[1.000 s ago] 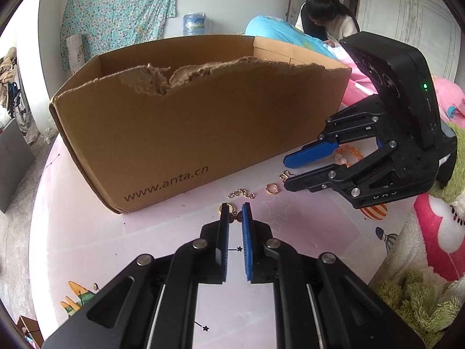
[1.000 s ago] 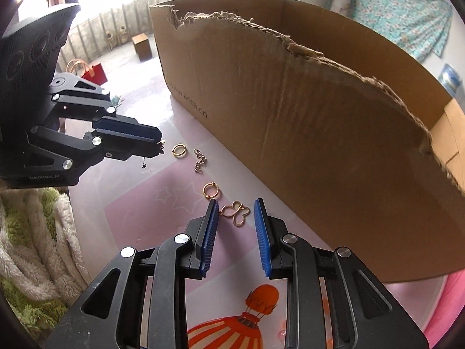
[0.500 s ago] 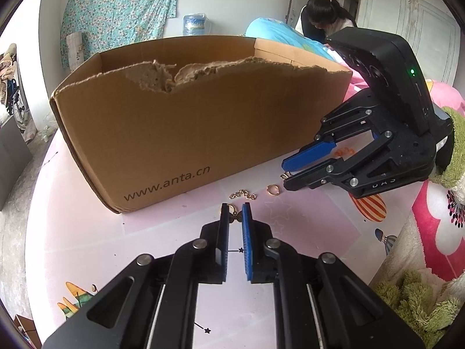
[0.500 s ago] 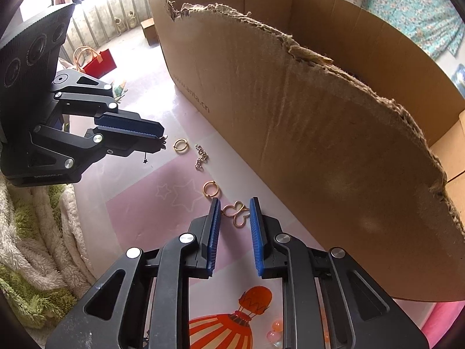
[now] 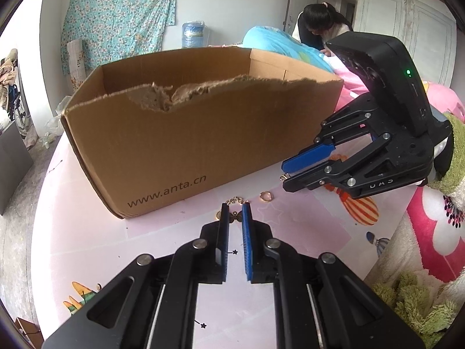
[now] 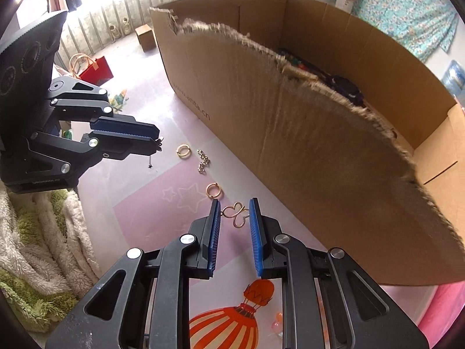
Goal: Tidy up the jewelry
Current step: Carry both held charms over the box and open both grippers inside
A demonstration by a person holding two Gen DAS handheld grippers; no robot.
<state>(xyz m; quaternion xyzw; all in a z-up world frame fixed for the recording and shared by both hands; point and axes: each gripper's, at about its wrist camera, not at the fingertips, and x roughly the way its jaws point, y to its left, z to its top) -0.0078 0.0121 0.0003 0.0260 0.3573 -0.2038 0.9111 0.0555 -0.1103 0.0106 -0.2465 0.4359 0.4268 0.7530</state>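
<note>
My left gripper [image 5: 234, 208] is shut on a small dark butterfly charm with a star pendant [image 5: 234, 217] and holds it above the pink mat; in the right wrist view [image 6: 157, 142] the star [image 6: 150, 165] dangles below it. My right gripper [image 6: 234, 203] is shut on a gold butterfly-shaped earring [image 6: 237, 213], lifted off the mat; it also shows in the left wrist view [image 5: 286, 171]. On the mat lie a gold double ring [image 6: 183, 150], a short chain [image 6: 203, 161] and a gold hoop [image 6: 214, 189]. The torn cardboard box [image 6: 305, 133] holds dark jewelry [image 6: 343, 84].
The box [image 5: 186, 139] stands just beyond both grippers. A fluffy green and white blanket [image 6: 37, 250] borders the mat at the near side. A person [image 5: 319, 26] sits behind the box by a blue and pink bedding pile.
Both grippers have risen from the mat with their pieces. The right gripper closed on the gold butterfly earring and lifted it toward the box rim.
</note>
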